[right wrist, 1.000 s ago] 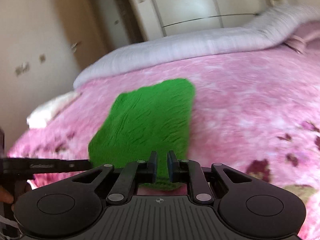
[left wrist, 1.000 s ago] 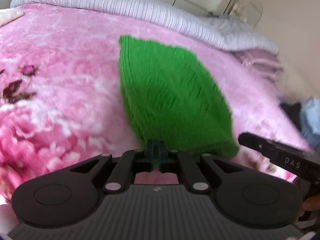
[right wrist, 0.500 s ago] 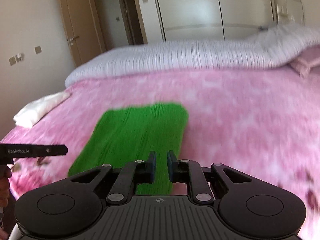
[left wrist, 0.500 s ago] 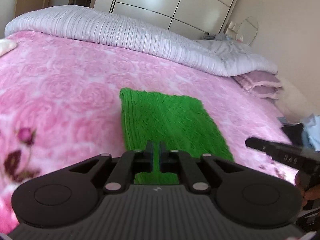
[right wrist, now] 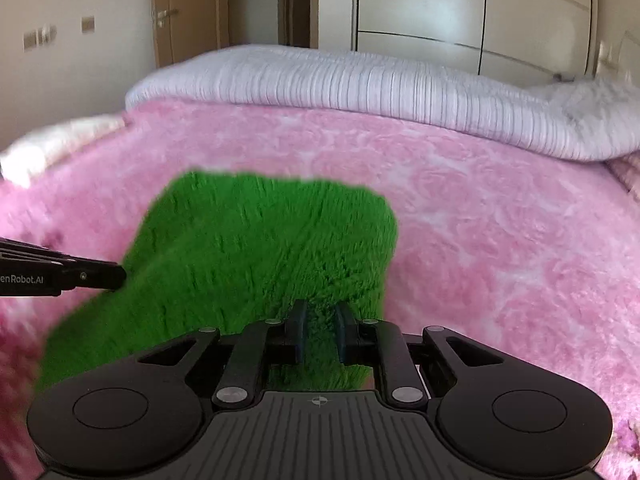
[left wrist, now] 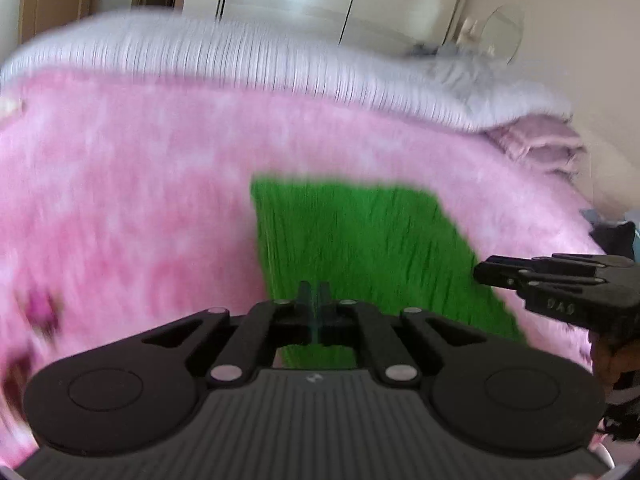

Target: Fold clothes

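A bright green knitted garment (left wrist: 360,248) lies folded on the pink floral blanket (left wrist: 120,208). My left gripper (left wrist: 314,300) is shut on its near left edge; the view is blurred. In the right wrist view the green garment (right wrist: 260,248) bunches up between the fingers of my right gripper (right wrist: 319,332), which is shut on its near right corner. The right gripper also shows in the left wrist view (left wrist: 560,284), and the left gripper at the left edge of the right wrist view (right wrist: 60,276).
A white ribbed duvet (right wrist: 380,92) is rolled along the far side of the bed. Pink folded fabric (left wrist: 536,144) lies at the right. A cream cloth (right wrist: 52,144) lies at the far left corner. Wardrobe doors (right wrist: 460,20) and a wooden door (right wrist: 188,12) stand behind.
Both grippers stayed shut on the green garment's near edge and have moved with it. The cloth now rises and bunches at the right gripper. The left view has become blurred.
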`<action>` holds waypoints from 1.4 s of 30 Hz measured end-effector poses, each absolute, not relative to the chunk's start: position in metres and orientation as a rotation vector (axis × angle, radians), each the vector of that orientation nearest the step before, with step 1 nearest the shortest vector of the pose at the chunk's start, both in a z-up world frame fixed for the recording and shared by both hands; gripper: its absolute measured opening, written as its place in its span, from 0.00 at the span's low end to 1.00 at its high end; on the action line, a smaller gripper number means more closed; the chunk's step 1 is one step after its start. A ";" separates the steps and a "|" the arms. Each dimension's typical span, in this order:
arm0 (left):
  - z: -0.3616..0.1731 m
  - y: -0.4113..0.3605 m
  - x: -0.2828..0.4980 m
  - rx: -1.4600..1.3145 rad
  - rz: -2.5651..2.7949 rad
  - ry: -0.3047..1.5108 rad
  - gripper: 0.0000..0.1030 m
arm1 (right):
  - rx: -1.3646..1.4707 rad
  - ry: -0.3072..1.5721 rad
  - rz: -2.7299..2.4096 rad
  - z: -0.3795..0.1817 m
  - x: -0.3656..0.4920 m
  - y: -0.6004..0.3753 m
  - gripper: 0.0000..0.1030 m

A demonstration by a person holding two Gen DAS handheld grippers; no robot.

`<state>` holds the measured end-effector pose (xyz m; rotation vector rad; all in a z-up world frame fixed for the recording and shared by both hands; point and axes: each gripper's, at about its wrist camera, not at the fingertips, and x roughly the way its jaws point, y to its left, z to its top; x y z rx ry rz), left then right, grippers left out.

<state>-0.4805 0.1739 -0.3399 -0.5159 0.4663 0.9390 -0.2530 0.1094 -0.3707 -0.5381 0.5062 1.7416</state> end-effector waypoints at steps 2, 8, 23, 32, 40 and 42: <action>-0.332 0.192 -0.475 -0.481 0.944 0.449 0.02 | -0.473 0.488 1.755 -0.357 -0.245 0.119 0.15; -0.350 0.248 -0.445 -0.414 0.974 0.507 0.02 | -0.471 0.440 1.752 -0.358 -0.242 0.181 0.15; -0.357 0.247 -0.458 -0.483 1.014 0.527 0.05 | -0.496 0.537 1.676 -0.377 -0.237 0.197 0.15; -0.356 0.159 -0.486 -0.650 0.990 0.472 0.05 | -0.399 0.644 1.737 -0.356 -0.240 0.095 0.15; -0.365 0.103 -0.499 -0.723 0.973 0.443 0.05 | -0.310 0.700 1.734 -0.352 -0.238 0.034 0.15; -0.372 0.095 -0.496 -0.723 0.987 0.445 0.05 | -0.341 0.715 1.751 -0.356 -0.247 0.025 0.15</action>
